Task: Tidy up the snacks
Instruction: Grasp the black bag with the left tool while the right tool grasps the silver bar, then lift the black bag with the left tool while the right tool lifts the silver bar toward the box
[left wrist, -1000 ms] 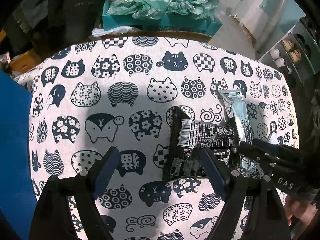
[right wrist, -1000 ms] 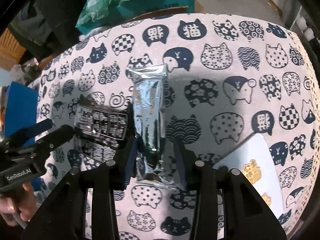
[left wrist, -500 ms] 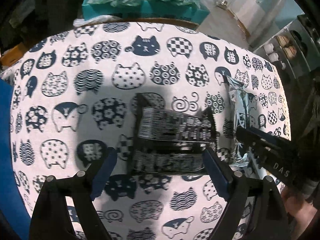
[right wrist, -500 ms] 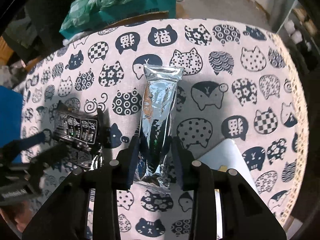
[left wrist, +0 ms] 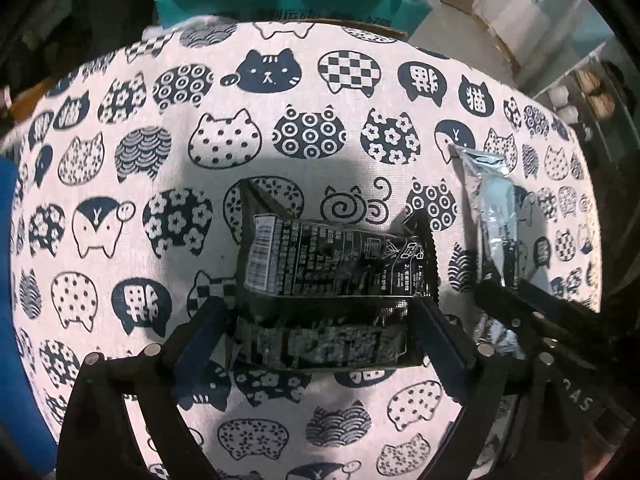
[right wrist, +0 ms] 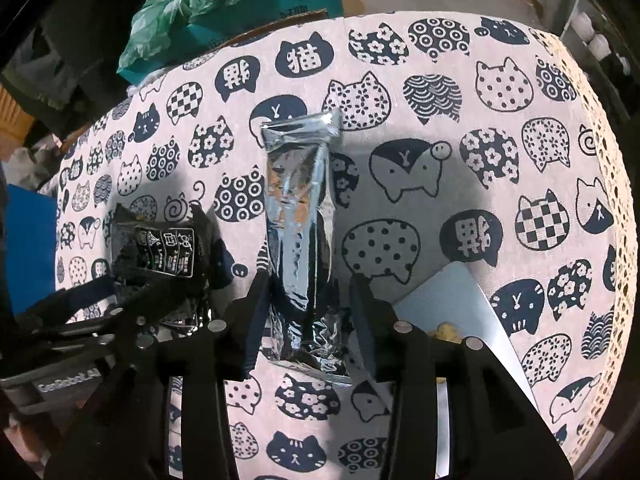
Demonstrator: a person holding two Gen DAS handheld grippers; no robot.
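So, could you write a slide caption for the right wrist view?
Right gripper straddles a silver packet on the cat-print tablecloth; left gripper beside it at a black packet.

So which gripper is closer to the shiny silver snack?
Right. The right gripper has the silver packet between its fingers; the left gripper sits beside it, around the black packet.
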